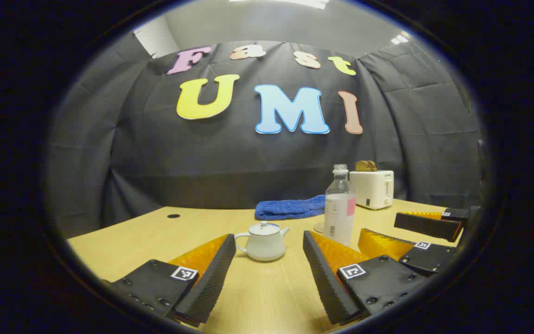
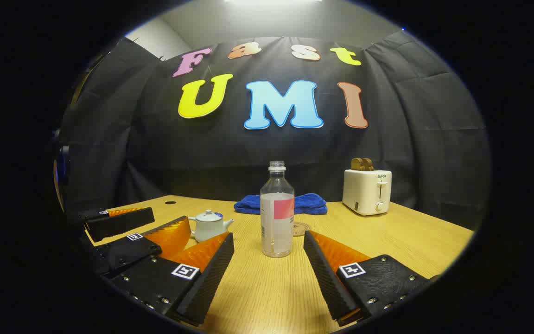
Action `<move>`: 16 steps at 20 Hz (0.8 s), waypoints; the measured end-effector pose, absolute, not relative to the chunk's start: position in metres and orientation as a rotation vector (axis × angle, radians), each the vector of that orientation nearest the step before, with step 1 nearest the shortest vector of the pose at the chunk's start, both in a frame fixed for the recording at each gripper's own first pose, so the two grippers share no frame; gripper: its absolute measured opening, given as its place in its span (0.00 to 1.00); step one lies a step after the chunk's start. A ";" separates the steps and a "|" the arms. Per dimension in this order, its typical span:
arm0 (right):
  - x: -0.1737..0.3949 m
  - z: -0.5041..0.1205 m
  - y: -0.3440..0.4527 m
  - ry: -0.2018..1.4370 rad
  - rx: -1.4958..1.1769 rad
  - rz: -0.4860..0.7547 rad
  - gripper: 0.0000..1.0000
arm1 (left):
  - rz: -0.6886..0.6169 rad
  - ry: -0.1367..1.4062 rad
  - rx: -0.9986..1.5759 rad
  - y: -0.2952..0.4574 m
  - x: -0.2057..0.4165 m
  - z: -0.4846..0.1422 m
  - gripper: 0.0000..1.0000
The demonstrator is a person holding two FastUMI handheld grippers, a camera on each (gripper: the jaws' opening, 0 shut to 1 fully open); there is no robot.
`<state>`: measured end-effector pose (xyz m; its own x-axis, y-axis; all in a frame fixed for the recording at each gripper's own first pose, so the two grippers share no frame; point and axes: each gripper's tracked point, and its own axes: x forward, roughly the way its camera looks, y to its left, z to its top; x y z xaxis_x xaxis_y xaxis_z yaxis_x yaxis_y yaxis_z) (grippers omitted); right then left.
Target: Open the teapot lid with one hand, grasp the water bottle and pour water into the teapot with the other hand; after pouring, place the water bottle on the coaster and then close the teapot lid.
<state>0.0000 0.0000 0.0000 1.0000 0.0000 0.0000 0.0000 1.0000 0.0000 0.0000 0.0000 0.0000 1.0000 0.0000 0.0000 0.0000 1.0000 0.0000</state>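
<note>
A small white teapot (image 1: 264, 241) with its lid (image 1: 263, 226) on stands on the wooden table (image 1: 155, 232). My left gripper (image 1: 269, 239) is open just in front of it, the fingers flanking it at a short distance. A clear uncapped water bottle (image 2: 277, 213), partly filled and with a pink label, stands upright ahead of my open right gripper (image 2: 268, 237). A round coaster (image 2: 300, 228) lies just behind the bottle to its right. In the right gripper view the teapot (image 2: 207, 226) sits left of the bottle, behind the left gripper (image 2: 169, 218). The left gripper view has the bottle (image 1: 340, 206) and the right gripper (image 1: 380, 226) at right.
A folded blue towel (image 2: 281, 204) lies at the back of the table (image 2: 410, 241) against the black cloth wall. A white toaster (image 2: 367, 191) holding brown slices stands at the back right. A small dark hole (image 1: 173, 216) marks the tabletop at the far left.
</note>
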 end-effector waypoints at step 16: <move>-0.014 0.017 -0.012 0.003 -0.016 -0.052 0.94 | -0.013 0.014 -0.050 0.003 -0.007 0.022 0.99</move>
